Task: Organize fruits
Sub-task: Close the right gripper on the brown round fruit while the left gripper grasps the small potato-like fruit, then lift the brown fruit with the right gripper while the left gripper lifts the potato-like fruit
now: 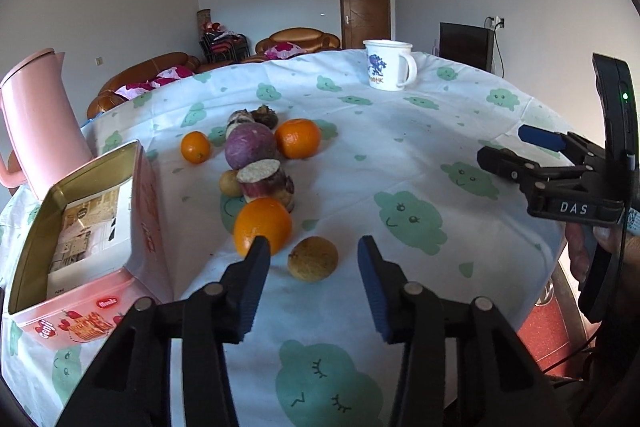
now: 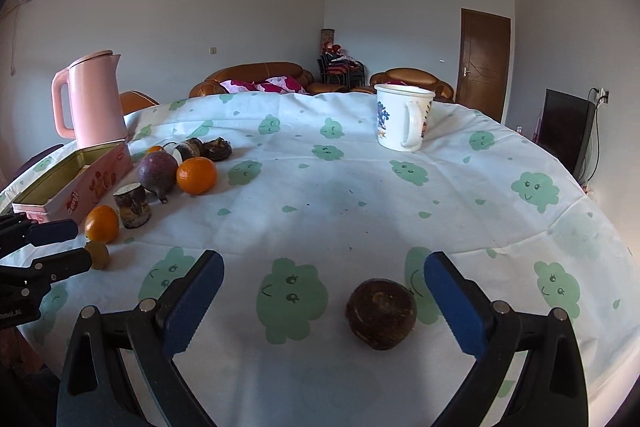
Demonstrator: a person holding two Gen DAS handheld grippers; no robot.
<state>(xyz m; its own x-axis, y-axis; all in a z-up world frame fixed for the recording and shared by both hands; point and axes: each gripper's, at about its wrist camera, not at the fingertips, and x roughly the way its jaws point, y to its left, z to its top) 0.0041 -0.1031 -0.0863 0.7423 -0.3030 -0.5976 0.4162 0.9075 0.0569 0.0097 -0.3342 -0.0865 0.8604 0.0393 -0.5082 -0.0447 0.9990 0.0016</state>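
Our left gripper (image 1: 314, 263) stands apart around the small round yellow-brown fruit (image 1: 313, 259), untouched; our right gripper (image 2: 322, 301), gaping, frames the dark brown round fruit (image 2: 381, 314).

Legible txt: "DAS" in white on black body of right gripper (image 1: 516, 151). "RoboLAI" on left gripper (image 2: 60, 247) body. Red brand logos on pink tin (image 1: 86, 307), partly readable, approx. "Genji". Mug (image 1: 389, 65) print illegible.

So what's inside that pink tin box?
The open pink tin box has a gold lining and holds a printed paper card lying flat. No fruit shows inside; anything under the card is hidden.
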